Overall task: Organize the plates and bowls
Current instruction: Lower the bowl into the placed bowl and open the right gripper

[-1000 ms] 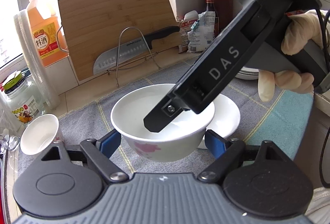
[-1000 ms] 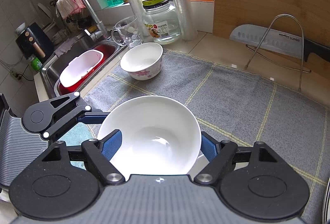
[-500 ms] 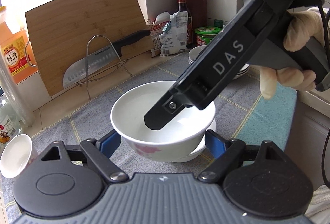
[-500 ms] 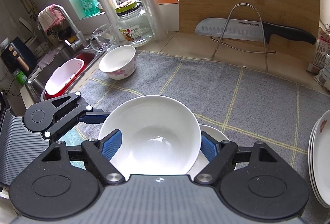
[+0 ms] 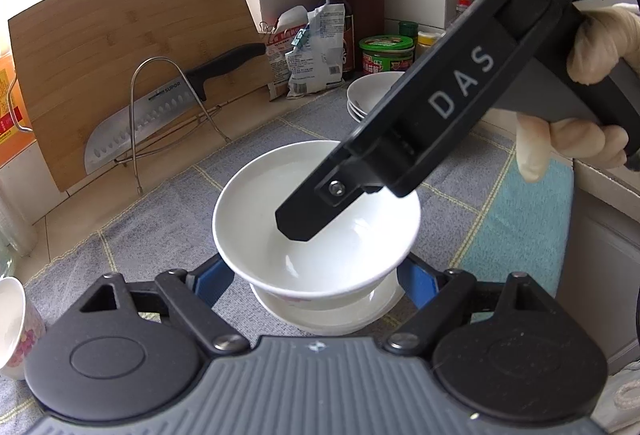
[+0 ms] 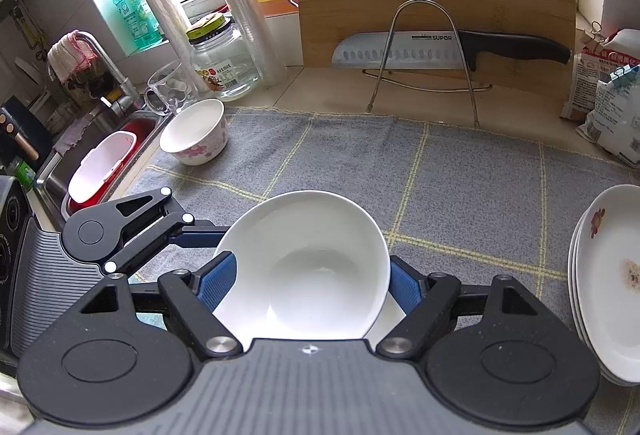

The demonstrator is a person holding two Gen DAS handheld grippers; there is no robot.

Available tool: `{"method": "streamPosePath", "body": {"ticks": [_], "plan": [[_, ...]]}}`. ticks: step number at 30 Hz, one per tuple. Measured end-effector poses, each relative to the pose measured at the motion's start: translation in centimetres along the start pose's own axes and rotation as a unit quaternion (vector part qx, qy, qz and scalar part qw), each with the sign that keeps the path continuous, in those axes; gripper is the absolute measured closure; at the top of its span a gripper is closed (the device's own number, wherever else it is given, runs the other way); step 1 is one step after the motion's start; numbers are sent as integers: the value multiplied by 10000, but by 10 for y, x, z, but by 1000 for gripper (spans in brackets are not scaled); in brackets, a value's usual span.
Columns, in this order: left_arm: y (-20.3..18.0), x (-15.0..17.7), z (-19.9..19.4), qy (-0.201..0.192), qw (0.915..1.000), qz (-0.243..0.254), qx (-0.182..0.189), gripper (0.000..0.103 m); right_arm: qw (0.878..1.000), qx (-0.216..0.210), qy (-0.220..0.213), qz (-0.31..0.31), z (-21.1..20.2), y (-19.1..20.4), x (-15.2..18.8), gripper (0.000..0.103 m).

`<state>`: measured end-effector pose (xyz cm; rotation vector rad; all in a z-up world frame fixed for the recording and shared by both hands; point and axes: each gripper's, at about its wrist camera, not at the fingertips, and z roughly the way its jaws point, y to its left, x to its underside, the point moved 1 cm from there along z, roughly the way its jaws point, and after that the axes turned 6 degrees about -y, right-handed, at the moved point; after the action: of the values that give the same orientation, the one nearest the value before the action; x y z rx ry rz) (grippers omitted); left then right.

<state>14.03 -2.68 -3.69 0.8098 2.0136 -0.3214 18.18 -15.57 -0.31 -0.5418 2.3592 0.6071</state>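
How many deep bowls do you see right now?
2: one deep bowl between the right claw pads, above a mostly hidden dish; one floral bowl at the mat's far-left corner. Others may be hidden.

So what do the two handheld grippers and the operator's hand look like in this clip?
Both grippers, left gripper and right gripper, have black linkage arms, blue ribbed pads and grey ribbed bodies. The right one's black-and-grey housing reads "DAS" in white. The right hand wears a cream glove.
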Motion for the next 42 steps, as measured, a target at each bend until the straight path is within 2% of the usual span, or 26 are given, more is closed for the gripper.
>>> {"method": "streamPosePath", "body": {"ticks": [15, 42], "plan": [[0, 4, 12, 198, 9998, -17, 85, 15, 9998, 12, 121, 142, 9, -8, 7, 18], [5, 3, 17, 281, 9990, -188, 276, 13, 9996, 57, 189, 197, 15, -13, 9, 18]]}}
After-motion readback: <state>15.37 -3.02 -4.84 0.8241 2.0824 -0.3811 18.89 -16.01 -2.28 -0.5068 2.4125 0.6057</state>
